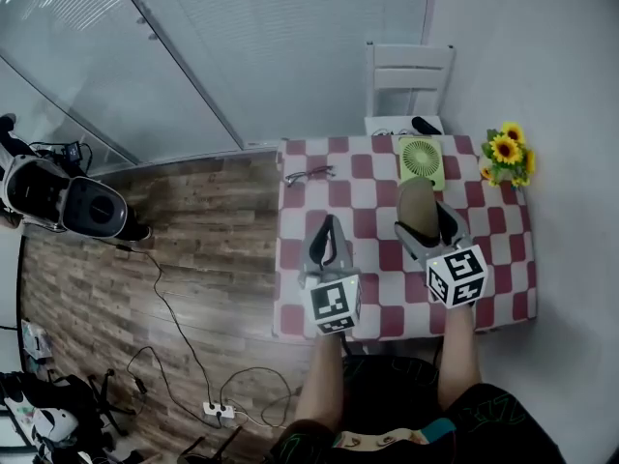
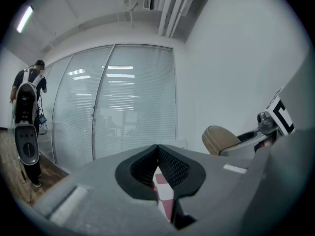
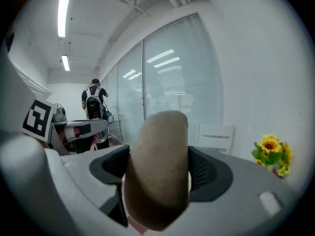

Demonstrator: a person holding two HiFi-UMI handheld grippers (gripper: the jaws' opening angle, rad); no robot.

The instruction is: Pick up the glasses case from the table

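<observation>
The tan glasses case [image 3: 158,166] stands clamped between the jaws of my right gripper [image 3: 158,173], which is shut on it. Seen from the head view, the glasses case [image 1: 417,205] is lifted over the red-and-white checked table [image 1: 503,249], held by the right gripper [image 1: 426,222]. My left gripper [image 1: 327,242] hovers over the table's left half, shut and holding nothing. In the left gripper view, the left gripper [image 2: 158,170] has its jaws meeting at the tips, and the glasses case [image 2: 220,139] shows to the right.
A pair of spectacles [image 1: 308,174] lies at the table's far left corner. A green fan [image 1: 422,159] and sunflowers [image 1: 507,154] stand at the far side. A white chair [image 1: 408,83] is behind the table. A cable and power strip [image 1: 219,412] lie on the wooden floor.
</observation>
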